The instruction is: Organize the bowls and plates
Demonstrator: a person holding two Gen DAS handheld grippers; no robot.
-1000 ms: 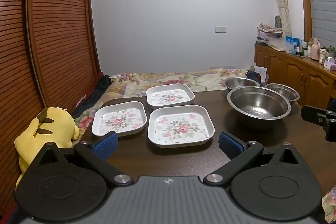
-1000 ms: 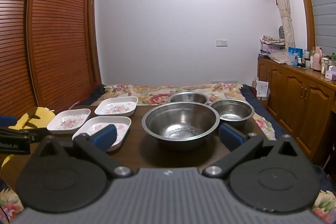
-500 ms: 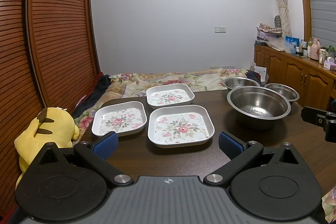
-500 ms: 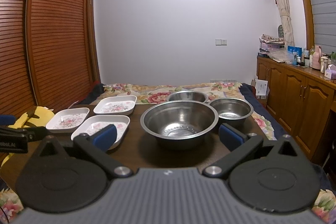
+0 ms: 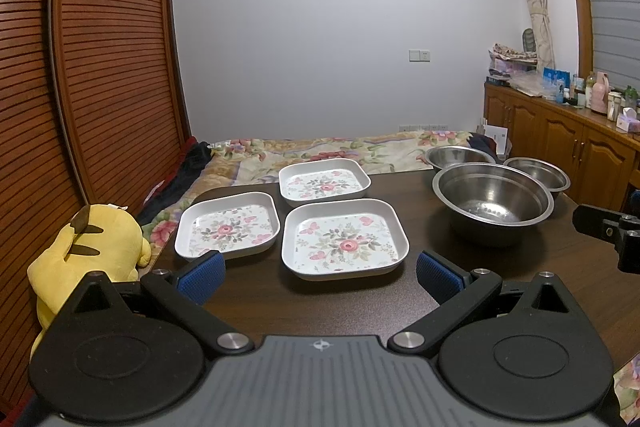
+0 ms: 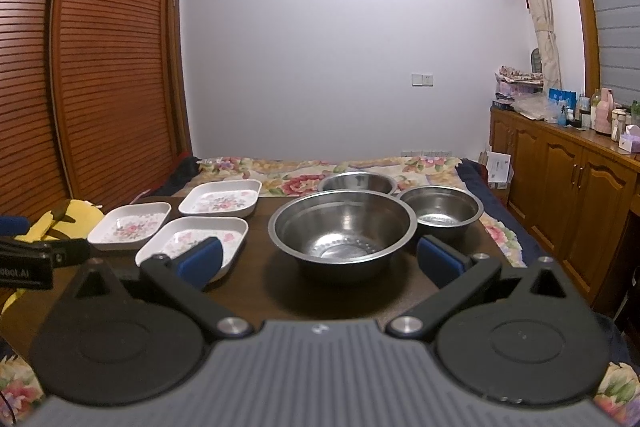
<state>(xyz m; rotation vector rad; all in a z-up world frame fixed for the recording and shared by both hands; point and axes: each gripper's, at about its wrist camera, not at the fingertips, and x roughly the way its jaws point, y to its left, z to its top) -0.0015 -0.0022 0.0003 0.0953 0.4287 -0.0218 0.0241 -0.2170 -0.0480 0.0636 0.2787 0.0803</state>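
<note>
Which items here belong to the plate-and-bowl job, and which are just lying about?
Job: three floral plates; three steel bowls.
Lying about: yellow plush toy; floral bedspread; bottles on cabinet.

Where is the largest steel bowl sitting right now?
The largest steel bowl sits on the dark table, centred ahead of the right claw, right of the nearest floral plate, with two smaller steel bowls behind it.

Black linkage arms with silver pivot screws, round black discs, ribbed grey housing, blue textured pads [image 5: 202, 275] on left claw [image 5: 320, 273] and right claw [image 6: 319, 259].
</note>
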